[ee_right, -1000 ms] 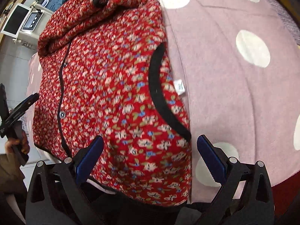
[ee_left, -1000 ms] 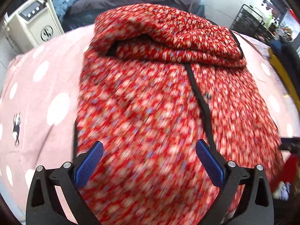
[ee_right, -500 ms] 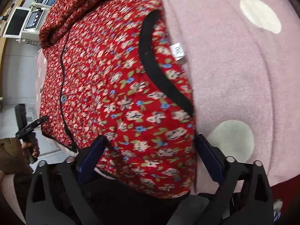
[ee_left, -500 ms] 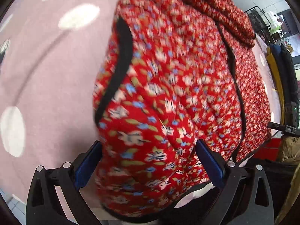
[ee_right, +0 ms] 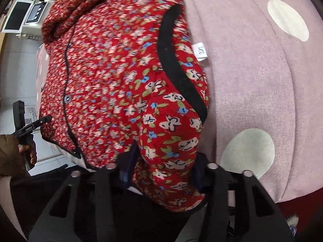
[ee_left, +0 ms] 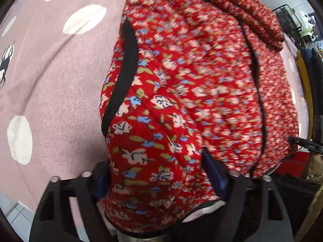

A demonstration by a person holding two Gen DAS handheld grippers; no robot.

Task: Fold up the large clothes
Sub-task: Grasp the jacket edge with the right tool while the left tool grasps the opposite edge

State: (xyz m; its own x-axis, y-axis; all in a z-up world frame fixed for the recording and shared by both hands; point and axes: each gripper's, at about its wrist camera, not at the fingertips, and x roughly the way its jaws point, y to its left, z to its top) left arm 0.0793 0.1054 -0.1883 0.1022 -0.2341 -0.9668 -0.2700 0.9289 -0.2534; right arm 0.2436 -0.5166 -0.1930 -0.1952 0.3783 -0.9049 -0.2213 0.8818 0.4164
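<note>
A red floral quilted jacket point(ee_left: 201, 80) with black trim lies on a pink blanket with white dots point(ee_left: 50, 80); its top is folded down at the far end. My left gripper point(ee_left: 157, 177) is shut on the jacket's near left hem corner, cloth bunched between the blue pads. My right gripper point(ee_right: 163, 171) is shut on the near right hem corner of the jacket point(ee_right: 121, 70), below a black-trimmed pocket opening point(ee_right: 177, 76). A white size tag point(ee_right: 200, 51) sticks out at the jacket's right edge. The left gripper shows far left in the right wrist view point(ee_right: 26, 125).
The pink dotted blanket point(ee_right: 262, 80) spreads to the right of the jacket, its near edge over a red base point(ee_right: 292, 201). A white machine with a screen point(ee_right: 30, 14) stands beyond the bed. Dark clothes and a yellow strip point(ee_left: 304, 76) lie at the right.
Both grippers have closed on the jacket's near hem corners; half a second ago the jaws were open around the cloth. The cloth now bunches between the pads.
</note>
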